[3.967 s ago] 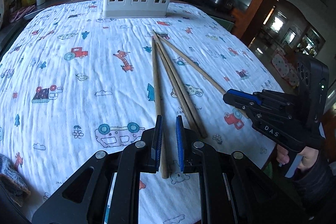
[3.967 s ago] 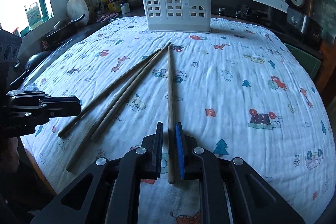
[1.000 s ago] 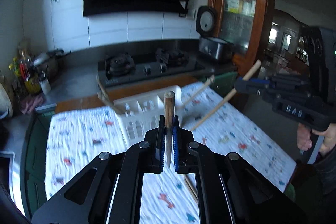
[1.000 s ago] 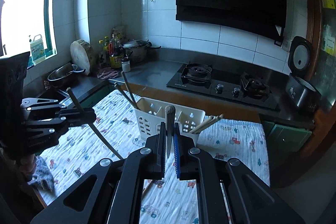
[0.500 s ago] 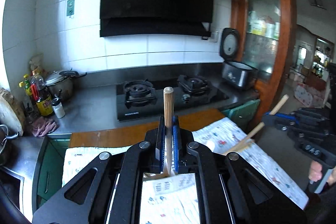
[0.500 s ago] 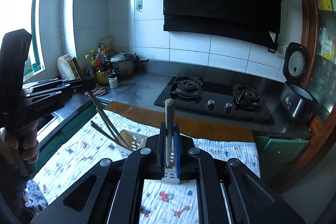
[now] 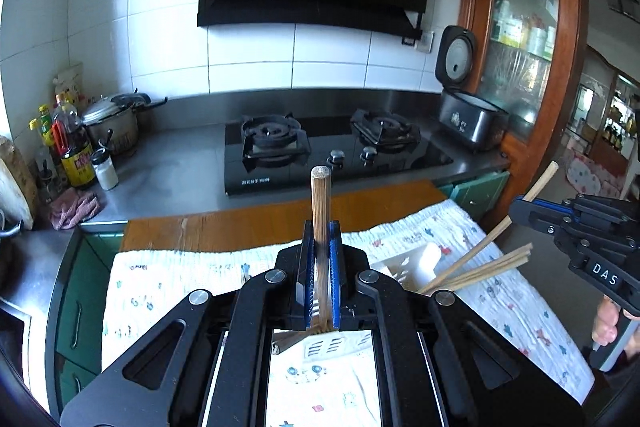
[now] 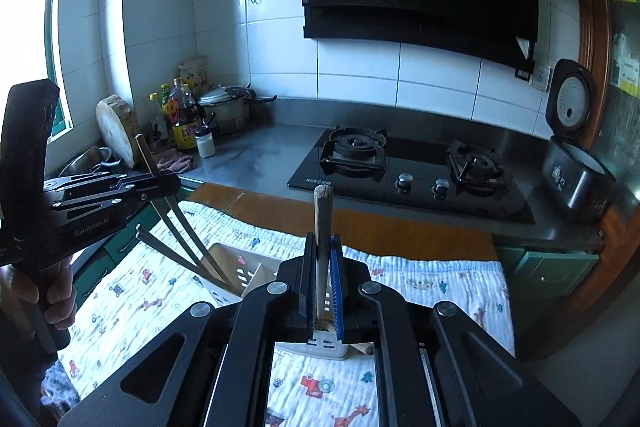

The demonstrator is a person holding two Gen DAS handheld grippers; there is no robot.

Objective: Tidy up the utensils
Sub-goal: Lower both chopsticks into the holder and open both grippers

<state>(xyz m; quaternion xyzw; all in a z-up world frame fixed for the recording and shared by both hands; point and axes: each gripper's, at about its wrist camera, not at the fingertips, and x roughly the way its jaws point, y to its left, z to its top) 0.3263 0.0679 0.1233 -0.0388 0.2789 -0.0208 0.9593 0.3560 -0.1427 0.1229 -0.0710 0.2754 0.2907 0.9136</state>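
Note:
My left gripper [image 7: 320, 279] is shut on a wooden chopstick [image 7: 321, 211] that stands upright, its lower end pointing down at the white utensil holder [image 7: 404, 267] just below. My right gripper [image 8: 323, 287] is shut on another wooden chopstick [image 8: 322, 219], also upright over the holder [image 8: 236, 275]. Each gripper shows in the other's view, the right one [image 7: 524, 211] and the left one [image 8: 168, 183], with its chopstick slanting down into the holder. Several chopsticks [image 7: 492, 267] stand in the holder's end compartments.
The holder sits on a cartoon-print cloth [image 8: 420, 287] over a wooden table [image 7: 240, 223]. Behind are a steel counter with a gas hob [image 7: 332, 147], a rice cooker [image 7: 468, 115], bottles and a pot [image 7: 112, 123]. A wooden cabinet [image 7: 520, 27] stands at the right.
Both grippers took a chopstick off the cloth, lifted and tilted upright, and moved over the holder. In the last half second both lowered slightly, the chopstick tips entering the holder.

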